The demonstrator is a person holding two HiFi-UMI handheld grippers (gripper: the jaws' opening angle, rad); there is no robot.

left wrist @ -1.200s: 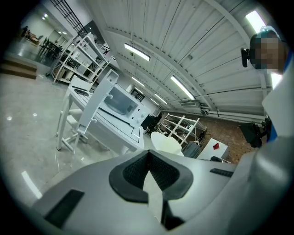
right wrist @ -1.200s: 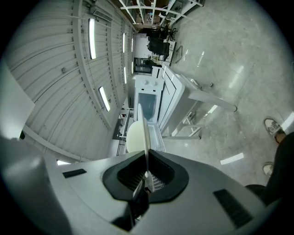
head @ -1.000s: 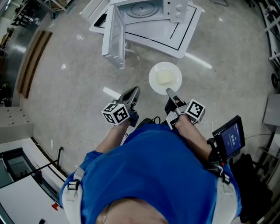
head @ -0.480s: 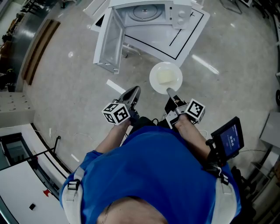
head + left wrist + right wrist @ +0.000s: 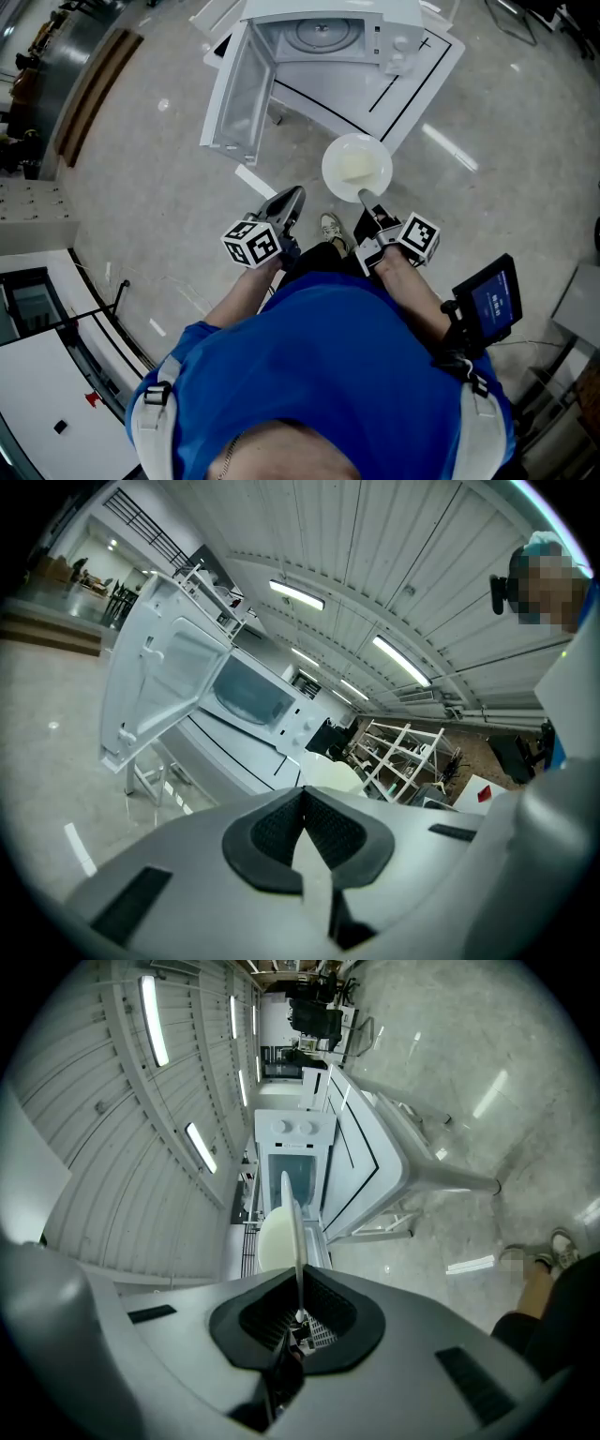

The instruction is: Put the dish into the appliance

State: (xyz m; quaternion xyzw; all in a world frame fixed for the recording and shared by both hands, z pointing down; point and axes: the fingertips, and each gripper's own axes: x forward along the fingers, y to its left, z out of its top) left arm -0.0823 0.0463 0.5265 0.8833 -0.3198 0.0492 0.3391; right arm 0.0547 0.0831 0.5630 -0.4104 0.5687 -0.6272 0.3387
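Pinching the dish by its near rim, the right gripper is holding it above the floor near the open microwave, the left gripper hanging alongside closed and empty; apparently mid-carry, needing a forward reach onto the turntable.

White round plate at twelve o'clock of the right tool; white microwave beyond, on the white bench.

A glossy grey floor mirrors strip lights set in a ribbed white ceiling. In the head view, at ten o'clock, lies perhaps a wooden bench. White shelving stands beyond.
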